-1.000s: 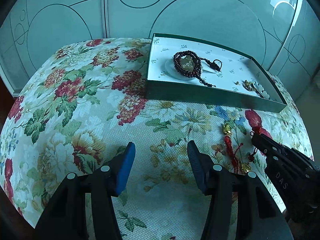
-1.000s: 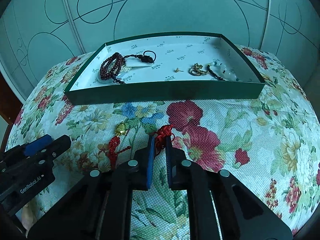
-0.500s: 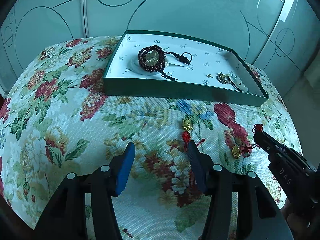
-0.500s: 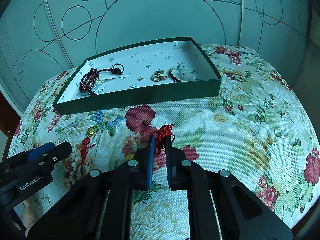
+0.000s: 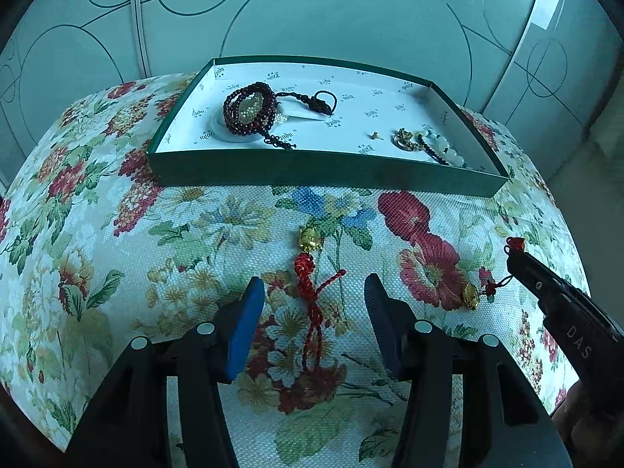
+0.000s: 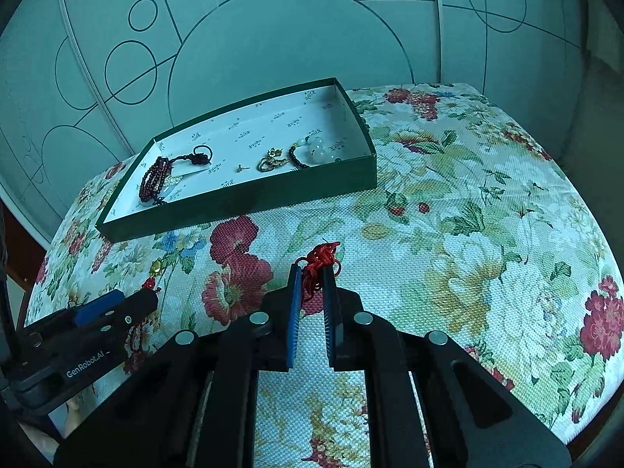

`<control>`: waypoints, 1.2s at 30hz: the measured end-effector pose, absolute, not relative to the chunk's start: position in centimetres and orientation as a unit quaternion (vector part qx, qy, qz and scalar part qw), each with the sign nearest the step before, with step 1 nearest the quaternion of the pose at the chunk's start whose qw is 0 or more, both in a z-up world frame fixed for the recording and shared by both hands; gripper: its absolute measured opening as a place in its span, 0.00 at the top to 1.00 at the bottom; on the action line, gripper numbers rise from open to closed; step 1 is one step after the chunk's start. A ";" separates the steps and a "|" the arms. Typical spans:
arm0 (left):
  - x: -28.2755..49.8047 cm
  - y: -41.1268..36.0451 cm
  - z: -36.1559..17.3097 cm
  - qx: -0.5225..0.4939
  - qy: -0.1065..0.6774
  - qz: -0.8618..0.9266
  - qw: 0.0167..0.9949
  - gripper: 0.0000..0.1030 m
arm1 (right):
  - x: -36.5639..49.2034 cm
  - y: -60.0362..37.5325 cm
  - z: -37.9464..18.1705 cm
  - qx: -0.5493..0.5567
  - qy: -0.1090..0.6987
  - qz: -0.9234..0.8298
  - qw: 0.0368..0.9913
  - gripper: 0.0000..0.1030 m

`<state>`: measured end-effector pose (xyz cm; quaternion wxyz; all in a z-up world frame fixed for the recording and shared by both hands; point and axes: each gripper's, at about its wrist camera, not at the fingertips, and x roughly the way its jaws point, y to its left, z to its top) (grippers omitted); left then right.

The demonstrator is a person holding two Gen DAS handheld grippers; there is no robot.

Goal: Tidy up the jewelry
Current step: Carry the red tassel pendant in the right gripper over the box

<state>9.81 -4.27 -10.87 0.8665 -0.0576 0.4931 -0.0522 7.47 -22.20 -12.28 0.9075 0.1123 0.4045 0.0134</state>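
Observation:
A green tray (image 5: 273, 167) with a white lining sits at the back of the floral cushion and holds a dark bead bracelet (image 5: 249, 111), a gold charm (image 5: 403, 138) and pale beads (image 5: 448, 148). A red cord with a gold charm (image 5: 308, 273) lies on the cushion between the fingers of my open left gripper (image 5: 312, 304). My right gripper (image 6: 312, 284) is shut on a second red knotted cord (image 6: 321, 261), lifted off the cushion; its gold charm (image 5: 470, 296) dangles below. The tray also shows in the right wrist view (image 6: 249, 195).
The floral cushion (image 6: 468, 234) drops away at its rounded edges. A pale green wall panel with circle lines (image 5: 331, 19) stands right behind the tray. My left gripper shows at the lower left of the right wrist view (image 6: 89, 331).
My right gripper has lifted the red cord and drawn back to the right. My left gripper has moved right, so the other red cord now lies between its fingers.

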 end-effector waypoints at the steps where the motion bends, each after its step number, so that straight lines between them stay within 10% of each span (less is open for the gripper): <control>1: 9.8 -4.3 -11.1 -0.059 0.496 -0.053 0.865 0.53 | 7.4 -22.4 -12.3 0.115 0.403 0.014 0.908 0.90; 14: 9.8 -4.0 -11.3 -0.025 0.480 -0.031 0.877 0.91 | 7.4 -23.3 -12.7 0.132 0.406 0.018 0.904 0.90; 36: 9.4 -3.6 -9.7 -0.038 0.463 -0.044 0.885 0.94 | 6.9 -22.5 -11.7 0.121 0.398 0.021 0.909 0.90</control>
